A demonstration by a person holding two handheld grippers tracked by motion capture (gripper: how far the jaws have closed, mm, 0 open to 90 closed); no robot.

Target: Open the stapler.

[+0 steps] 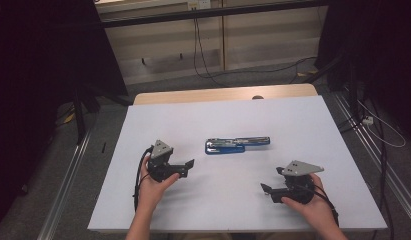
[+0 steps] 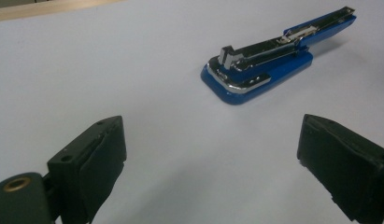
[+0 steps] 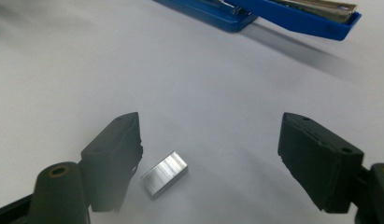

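Blue stapler [image 1: 237, 144] lies swung open; steel staples [image 3: 164, 173] between right tool's [image 3: 209, 161] parted jaws.

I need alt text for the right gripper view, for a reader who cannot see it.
A small block of staples lies on the white table between the open jaws of the right hand-held gripper, nearer one jaw and touching neither. Beyond it lies a blue stapler, opened.

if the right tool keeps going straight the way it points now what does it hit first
Most likely the small silver block of staples, lying on the white table just ahead between the open right tool's jaws, nearer one jaw. The opened blue stapler lies farther beyond.
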